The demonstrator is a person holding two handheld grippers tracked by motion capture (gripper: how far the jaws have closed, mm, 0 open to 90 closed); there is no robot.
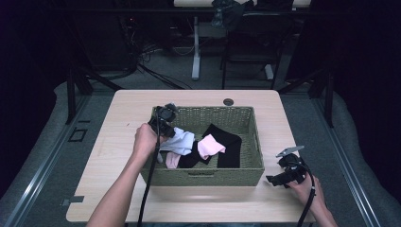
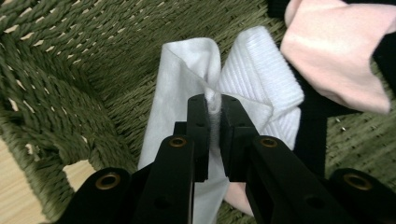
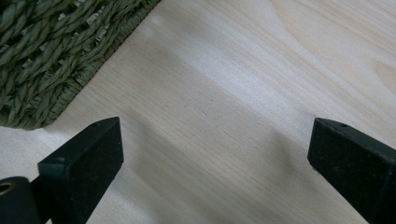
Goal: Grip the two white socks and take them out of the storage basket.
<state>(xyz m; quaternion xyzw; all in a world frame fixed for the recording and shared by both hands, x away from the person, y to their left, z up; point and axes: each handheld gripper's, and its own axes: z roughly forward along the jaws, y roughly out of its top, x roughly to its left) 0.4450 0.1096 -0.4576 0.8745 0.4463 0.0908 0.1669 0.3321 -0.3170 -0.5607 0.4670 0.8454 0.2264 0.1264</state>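
Left claw (image 2: 214, 112) clamped, right claw (image 3: 215, 154) agape

I read the basket (image 1: 246, 171) as coarse woven fibre, olive, matt and rough. White sock (image 2: 261, 84) is soft cloth, one part fine ribbed knit, one part smooth. Pink sock (image 2: 336, 51) looks fleecy and matt; black cloth (image 1: 226, 142) is flat, no sheen. Table (image 3: 243, 93) is pale wood grain, smooth with a soft satin glare. Left gripper (image 2: 214, 112) is matt black plastic with brass-look rivets.

pink sock (image 1: 210, 145), black sock (image 1: 229, 142), table (image 1: 198, 101)
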